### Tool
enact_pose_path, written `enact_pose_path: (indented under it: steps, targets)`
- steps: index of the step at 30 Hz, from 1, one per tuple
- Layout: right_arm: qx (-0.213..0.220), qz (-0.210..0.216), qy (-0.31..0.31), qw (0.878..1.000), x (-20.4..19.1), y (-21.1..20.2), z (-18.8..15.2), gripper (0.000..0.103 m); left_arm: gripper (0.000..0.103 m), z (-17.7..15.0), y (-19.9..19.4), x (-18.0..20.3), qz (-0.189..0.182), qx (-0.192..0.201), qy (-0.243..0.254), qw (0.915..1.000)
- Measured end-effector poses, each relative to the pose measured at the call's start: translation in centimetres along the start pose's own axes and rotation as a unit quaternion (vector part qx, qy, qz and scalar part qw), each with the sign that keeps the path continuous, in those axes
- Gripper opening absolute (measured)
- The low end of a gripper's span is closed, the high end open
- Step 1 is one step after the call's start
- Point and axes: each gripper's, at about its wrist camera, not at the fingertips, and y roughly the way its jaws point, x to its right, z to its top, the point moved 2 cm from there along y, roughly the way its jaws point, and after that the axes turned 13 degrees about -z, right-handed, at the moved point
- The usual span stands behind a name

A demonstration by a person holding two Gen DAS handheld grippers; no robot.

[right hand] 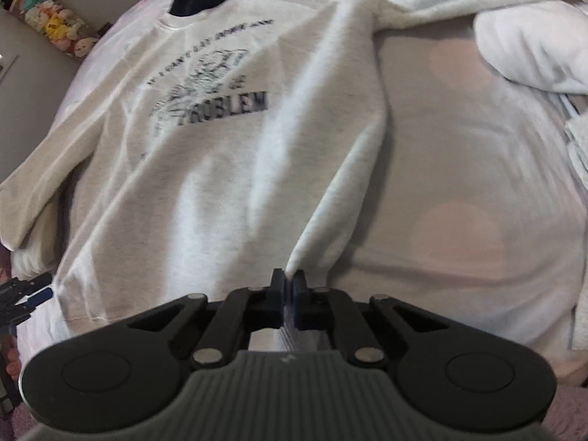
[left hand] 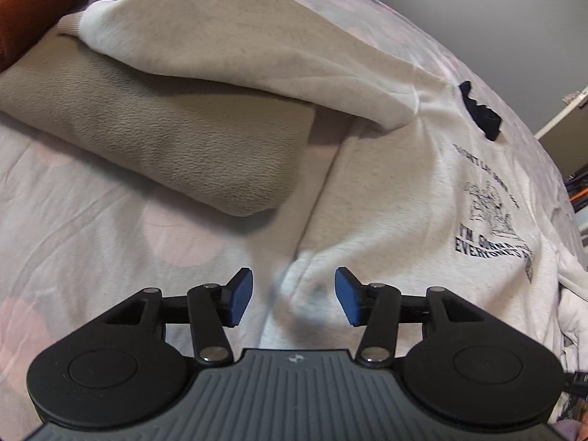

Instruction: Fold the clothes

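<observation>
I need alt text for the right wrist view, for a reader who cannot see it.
The right gripper is shut on the bottom corner of a white sweatshirt with a dark printed graphic, spread flat on a bedsheet with pale pink dots. White fabric is piled at upper right.

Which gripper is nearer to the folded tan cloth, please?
Left. The left gripper hovers open over the sweatshirt, just beside the tan cloth. The right gripper pinches the sweatshirt's hem; the cloth is out of its view.
</observation>
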Motion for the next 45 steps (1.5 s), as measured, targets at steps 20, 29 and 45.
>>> enact_pose_path:
  steps: [20, 29, 45]
  targets:
    - [0.012, -0.001, 0.056, 0.998, 2.3, -1.4, 0.6, 0.032, 0.051, -0.7, 1.3, -0.2, -0.017, -0.034, -0.005, 0.9993]
    - [-0.018, -0.012, 0.061, 0.998, 2.8, 0.8, -1.0, 0.045, 0.051, -0.7, 1.3, -0.2, -0.015, -0.036, -0.005, 0.9992]
    - [-0.004, -0.028, 0.036, 0.999, 1.7, 0.2, -1.1, 0.011, 0.051, -1.0, 2.0, -0.3, -0.017, -0.054, -0.008, 0.9984]
